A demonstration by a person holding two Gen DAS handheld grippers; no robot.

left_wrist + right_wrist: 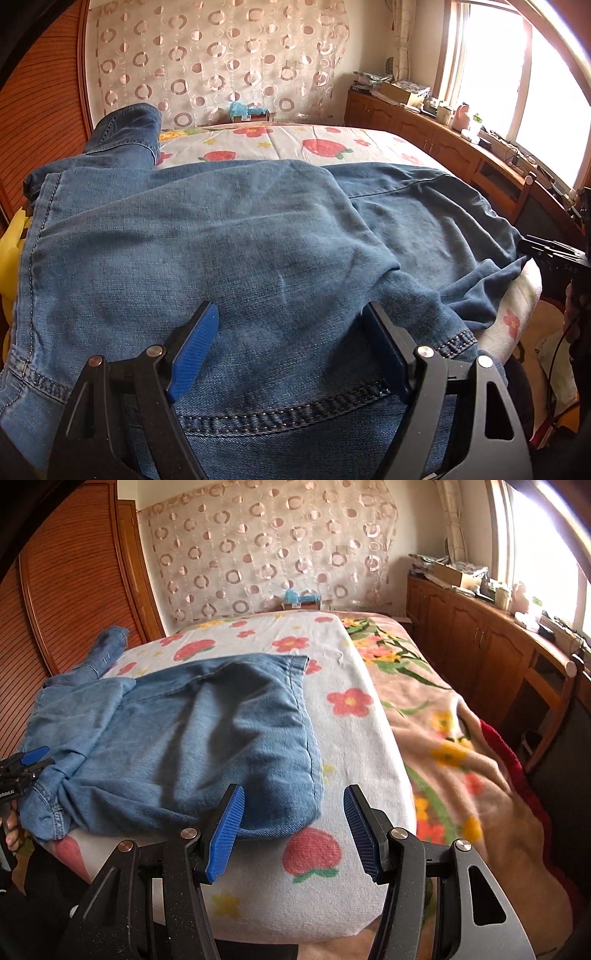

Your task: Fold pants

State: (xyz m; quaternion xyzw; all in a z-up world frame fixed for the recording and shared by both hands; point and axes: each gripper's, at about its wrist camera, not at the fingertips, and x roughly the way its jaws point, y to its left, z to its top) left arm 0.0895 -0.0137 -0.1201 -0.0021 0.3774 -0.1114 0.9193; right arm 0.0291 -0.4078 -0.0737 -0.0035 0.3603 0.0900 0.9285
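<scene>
Blue denim pants (229,236) lie spread on the bed, partly folded over themselves, with one leg (125,133) trailing off to the far left. My left gripper (291,332) is open just above the pants' stitched waistband at the near edge. My right gripper (293,823) is open and empty over the bed's near edge, by the pants' (207,738) right near corner. The left gripper (31,762) shows at the far left of the right wrist view, beside the bunched denim.
The bed has a white floral sheet (343,672) and a pink floral blanket (461,746) on its right side. A wooden sliding door (74,602) stands to the left. A wooden cabinet (480,642) with clutter runs under the window at right. A chair (554,701) stands beside the bed.
</scene>
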